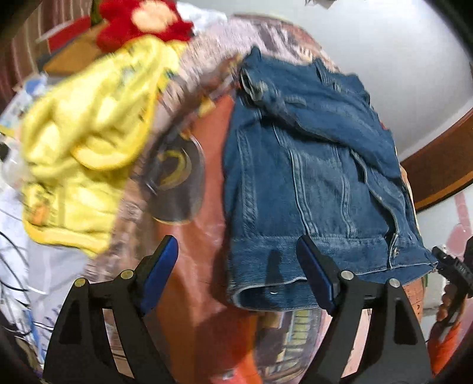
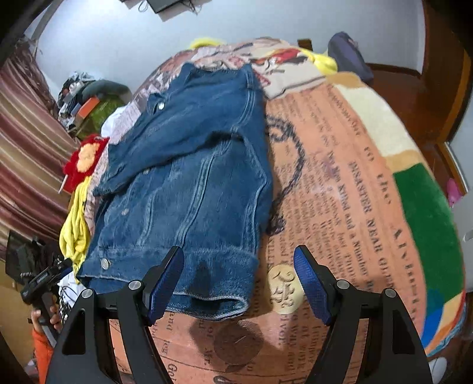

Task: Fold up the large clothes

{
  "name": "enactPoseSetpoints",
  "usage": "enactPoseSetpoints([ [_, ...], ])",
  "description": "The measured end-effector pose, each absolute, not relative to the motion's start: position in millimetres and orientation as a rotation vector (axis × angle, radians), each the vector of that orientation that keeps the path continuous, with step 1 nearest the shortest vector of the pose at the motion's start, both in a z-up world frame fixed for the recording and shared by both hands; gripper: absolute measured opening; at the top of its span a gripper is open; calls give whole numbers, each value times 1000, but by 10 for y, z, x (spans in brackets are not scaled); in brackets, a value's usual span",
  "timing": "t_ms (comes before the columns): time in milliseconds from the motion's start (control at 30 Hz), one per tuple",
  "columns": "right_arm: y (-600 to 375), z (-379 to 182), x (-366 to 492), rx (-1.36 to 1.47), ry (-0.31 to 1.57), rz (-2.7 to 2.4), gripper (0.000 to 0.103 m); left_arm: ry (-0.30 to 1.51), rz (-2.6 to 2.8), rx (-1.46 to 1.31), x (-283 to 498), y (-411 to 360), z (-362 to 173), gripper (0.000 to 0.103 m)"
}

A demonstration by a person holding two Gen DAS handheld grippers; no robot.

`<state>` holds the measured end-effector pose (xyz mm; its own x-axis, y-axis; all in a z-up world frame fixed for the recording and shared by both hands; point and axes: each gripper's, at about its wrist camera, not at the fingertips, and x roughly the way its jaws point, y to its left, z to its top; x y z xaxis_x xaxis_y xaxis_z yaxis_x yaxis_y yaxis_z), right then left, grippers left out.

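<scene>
With both the left tool (image 1: pixel 236 274) and right tool (image 2: pixel 239 280) spread empty at the denim jacket (image 2: pixel 189 183) hem, an uneven regrip may skew the fold.

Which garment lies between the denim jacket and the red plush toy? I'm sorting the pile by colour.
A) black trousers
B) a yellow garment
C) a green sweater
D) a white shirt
B: in the left wrist view a crumpled yellow garment lies beside the jacket, below the red toy; the right wrist view shows it along the jacket's far edge too.
</scene>
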<state>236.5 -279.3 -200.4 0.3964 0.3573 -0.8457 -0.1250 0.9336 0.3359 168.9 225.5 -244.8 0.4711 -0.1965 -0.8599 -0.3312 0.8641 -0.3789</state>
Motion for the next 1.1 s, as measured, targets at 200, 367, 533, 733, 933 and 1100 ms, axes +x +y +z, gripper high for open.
enactPoseSetpoints([
  [200,-2726,-2168,2323,238,1156,337,66,1171,-14,-566,1790,2011,-2685,74],
  [367,-2665,-2168,2303,242,1129,376,41,1179,-2,-598,1778,1966,-2815,64],
  [533,-2691,-2120,2337,263,1090,384,20,1143,9,-605,1745,2045,-2697,28],
  [733,-2617,-1895,2432,219,1023,447,13,1070,-9,-537,1804,2030,-2380,14],
  [933,-2534,-1648,2712,240,960,491,11,947,-45,-452,2107,1989,-1863,12],
  [1100,-2420,-1289,3038,197,841,481,11,830,-49,-417,2488,2039,-1387,12],
])
